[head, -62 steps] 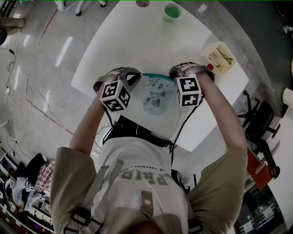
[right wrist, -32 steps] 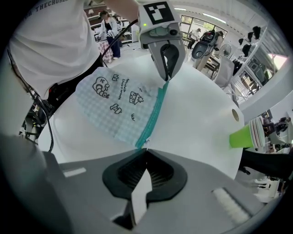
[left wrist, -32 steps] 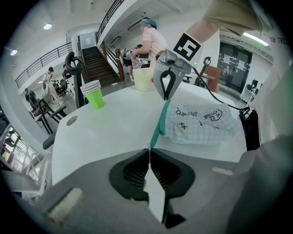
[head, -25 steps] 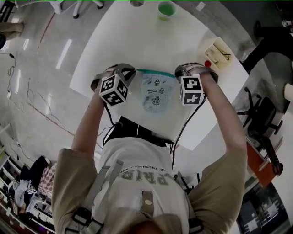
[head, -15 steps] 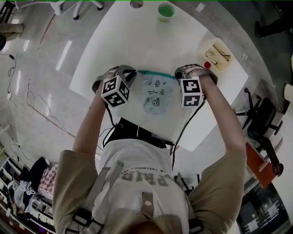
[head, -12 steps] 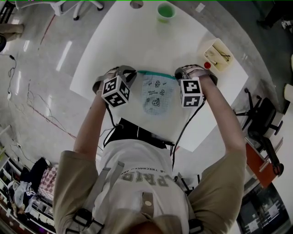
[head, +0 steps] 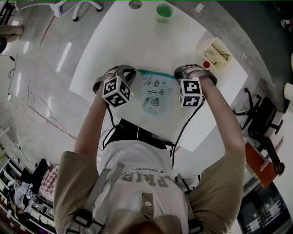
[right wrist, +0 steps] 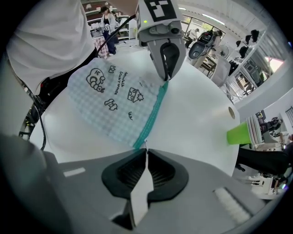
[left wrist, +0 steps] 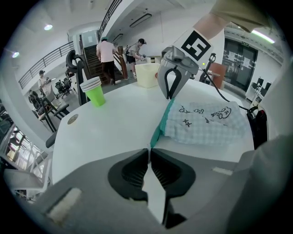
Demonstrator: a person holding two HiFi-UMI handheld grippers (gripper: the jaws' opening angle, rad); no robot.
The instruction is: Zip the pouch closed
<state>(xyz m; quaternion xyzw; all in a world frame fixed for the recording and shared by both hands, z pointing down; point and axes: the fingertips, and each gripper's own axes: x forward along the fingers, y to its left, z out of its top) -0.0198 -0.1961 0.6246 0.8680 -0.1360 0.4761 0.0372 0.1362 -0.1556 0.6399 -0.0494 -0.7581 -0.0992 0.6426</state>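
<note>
A pale checked pouch with cartoon prints lies flat on the white table, its teal zipper edge on the far side. My left gripper is shut on the left end of that edge, which runs into the jaw tips of the left gripper. At the other end my right gripper points straight down. The small zipper pull sits between the tips of the right gripper, whose jaws are opening slightly. The zipper line between the two grippers looks closed.
A green cup stands at the table's far edge. A cream box holding small items sits at the far right. An office chair stands off the table's right side. People stand by stairs in the background.
Both grippers and the pouch keep their places; only the head view has shifted slightly.
</note>
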